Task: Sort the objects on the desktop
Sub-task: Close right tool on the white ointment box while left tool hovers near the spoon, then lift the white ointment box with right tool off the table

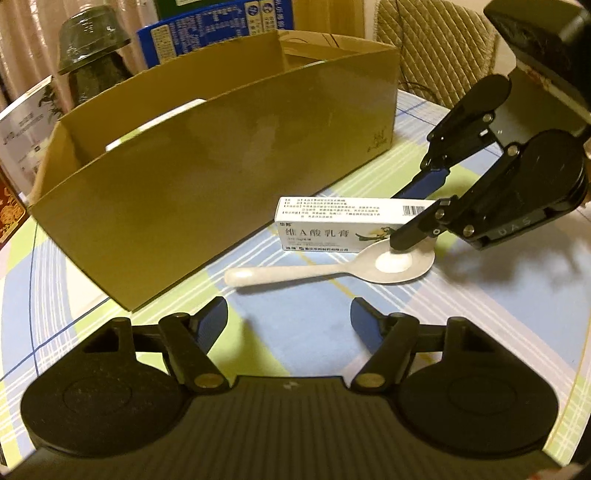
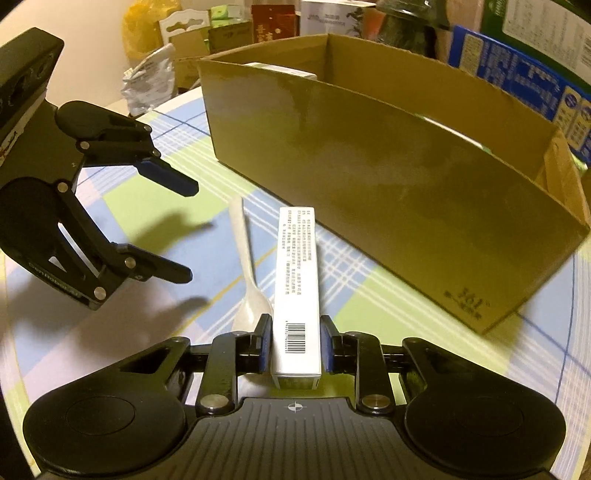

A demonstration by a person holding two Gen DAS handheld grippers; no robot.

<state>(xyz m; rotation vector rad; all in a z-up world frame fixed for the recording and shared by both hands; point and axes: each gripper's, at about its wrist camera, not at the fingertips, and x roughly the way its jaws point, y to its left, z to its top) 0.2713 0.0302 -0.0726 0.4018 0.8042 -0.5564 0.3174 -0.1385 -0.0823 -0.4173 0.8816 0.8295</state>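
Note:
A long white medicine box [image 2: 297, 277] lies on the plaid tablecloth in front of the open cardboard box [image 2: 406, 184]. My right gripper [image 2: 294, 343] is shut on its near end, a pad against each long side. A white plastic spoon [image 2: 245, 251] lies right beside it, on its left. In the left wrist view the medicine box [image 1: 332, 221] sits behind the spoon [image 1: 332, 271], with the right gripper [image 1: 410, 214] coming in from the right. My left gripper [image 1: 289, 314] stands open, nothing between its fingers, just short of the spoon's handle. It also shows in the right wrist view, as the left gripper [image 2: 186, 232].
The cardboard box [image 1: 221, 166] has something white inside at its far end. Behind it stand a blue carton [image 1: 207, 29], a dark upturned bowl [image 1: 92, 37] and packages [image 2: 229, 33]. A quilted chair back [image 1: 432, 44] is at the far right. The tablecloth [image 1: 480, 332] reaches the round table's edge.

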